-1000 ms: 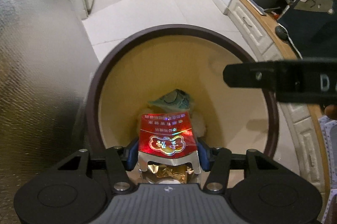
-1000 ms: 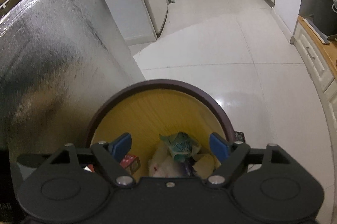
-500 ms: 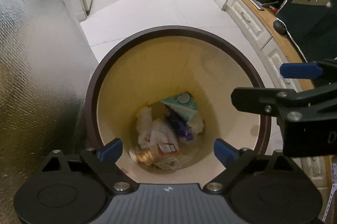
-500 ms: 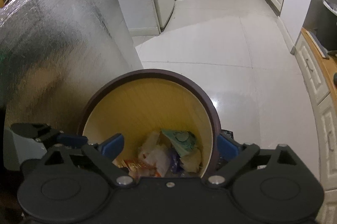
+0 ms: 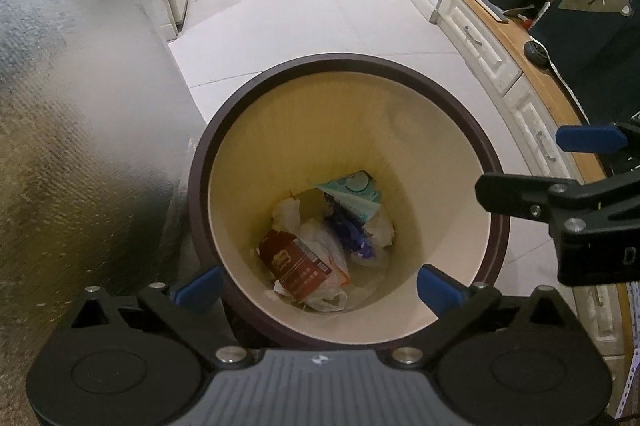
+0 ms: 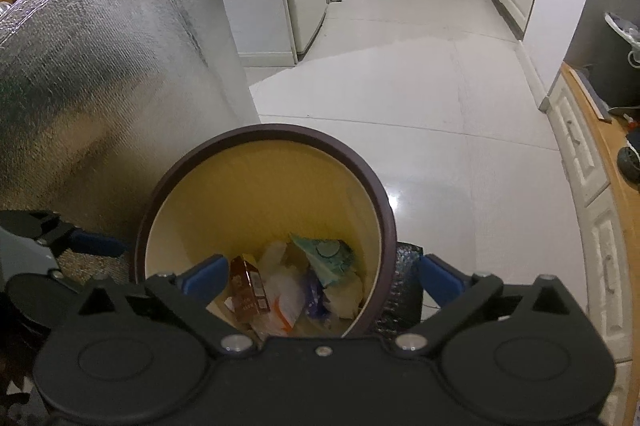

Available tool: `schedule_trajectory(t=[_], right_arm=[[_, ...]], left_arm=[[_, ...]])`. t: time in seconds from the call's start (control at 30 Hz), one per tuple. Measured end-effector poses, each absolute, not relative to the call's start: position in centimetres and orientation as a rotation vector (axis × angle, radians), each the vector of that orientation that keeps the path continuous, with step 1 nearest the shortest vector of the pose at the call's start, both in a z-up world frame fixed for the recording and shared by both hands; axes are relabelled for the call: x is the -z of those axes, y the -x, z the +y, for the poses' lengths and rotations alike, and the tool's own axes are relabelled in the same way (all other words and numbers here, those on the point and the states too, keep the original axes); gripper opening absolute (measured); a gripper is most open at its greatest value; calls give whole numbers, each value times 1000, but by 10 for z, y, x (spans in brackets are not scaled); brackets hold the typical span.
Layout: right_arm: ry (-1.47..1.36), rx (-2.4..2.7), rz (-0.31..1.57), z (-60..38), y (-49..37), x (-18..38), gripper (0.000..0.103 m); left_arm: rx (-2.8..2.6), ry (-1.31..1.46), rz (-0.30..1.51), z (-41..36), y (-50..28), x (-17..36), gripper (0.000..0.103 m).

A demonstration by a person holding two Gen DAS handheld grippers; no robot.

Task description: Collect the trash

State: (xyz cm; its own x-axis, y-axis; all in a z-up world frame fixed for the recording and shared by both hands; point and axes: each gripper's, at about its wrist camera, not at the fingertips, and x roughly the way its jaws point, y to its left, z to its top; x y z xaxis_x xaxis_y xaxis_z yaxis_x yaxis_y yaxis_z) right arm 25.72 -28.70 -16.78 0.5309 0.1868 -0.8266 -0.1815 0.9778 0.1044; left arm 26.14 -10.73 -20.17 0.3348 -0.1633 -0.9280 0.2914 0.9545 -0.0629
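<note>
The red carton (image 5: 294, 264), judged light and crushable, lies in the bin (image 5: 200, 186) at 7 o'clock; both grippers' jaws have just been opened wide, nothing held.

Dim indoor light, fisheye-warped edges

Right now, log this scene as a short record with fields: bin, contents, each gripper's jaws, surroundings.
bin: round cream bin with a dark brown rim, standing on the pale tiled floor
contents: red-brown carton, teal and white packet, clear plastic bag, purple wrapper, all at the bottom
left gripper: jaws have just been opening, wide, nothing between them, above the bin
right gripper: jaws have just been opening, wide, nothing between them
surroundings: silver foil-covered panel beside the bin
</note>
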Motion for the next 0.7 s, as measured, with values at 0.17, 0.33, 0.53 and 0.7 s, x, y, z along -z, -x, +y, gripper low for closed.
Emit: schedule_trajectory(t=[0.17,0.33,0.53,0.7], right_arm=[[7,-213,985,-288,-251,167,103],[21,-194,983,-288,-244,166,103],[36,-187,986,-287,-234,165,103],[46,-186,987,-286,-222,165,103]], left_arm=[[267,-111,1191,-98,-255,196,103],[225,-112,1185,-91,-250,190,103],[210,-114,1168,-90,-243,182,103],[207,-111,1147,-88,-237,174,103]])
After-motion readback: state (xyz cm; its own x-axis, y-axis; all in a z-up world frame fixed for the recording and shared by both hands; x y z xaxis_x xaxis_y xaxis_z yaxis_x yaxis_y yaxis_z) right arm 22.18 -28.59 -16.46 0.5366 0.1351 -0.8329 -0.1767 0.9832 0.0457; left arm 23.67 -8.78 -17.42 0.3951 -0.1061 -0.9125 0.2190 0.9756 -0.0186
